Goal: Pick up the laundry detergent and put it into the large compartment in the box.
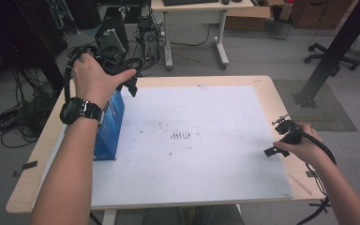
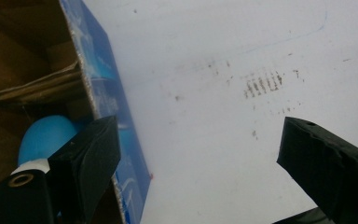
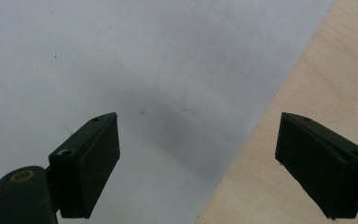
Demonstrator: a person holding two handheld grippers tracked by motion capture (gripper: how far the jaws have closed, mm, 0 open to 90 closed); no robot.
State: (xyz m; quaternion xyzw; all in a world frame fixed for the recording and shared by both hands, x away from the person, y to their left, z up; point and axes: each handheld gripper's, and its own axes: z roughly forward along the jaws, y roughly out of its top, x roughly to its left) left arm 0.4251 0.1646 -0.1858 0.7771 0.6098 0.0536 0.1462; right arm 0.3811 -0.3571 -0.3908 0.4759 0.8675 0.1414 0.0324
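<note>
No legible text, label, brand or number. Blue box [image 1: 108, 126] carries white printing, too blurred to read. White mat [image 1: 206, 154], right of the box, bears dark smudged marks near its centre, not letters.

- Box [image 2: 103, 88] by my left claw [image 2: 198, 163]: glossy blue print outside, raw brown cardboard inside; ball [image 2: 44, 136] in it looks smooth, matt.
- Sheet [image 3: 74, 60] under right claw [image 3: 198, 163]: matt white, scuffed.
- Tabletop [image 3: 317, 84] beside it: pale wood, smooth.
</note>
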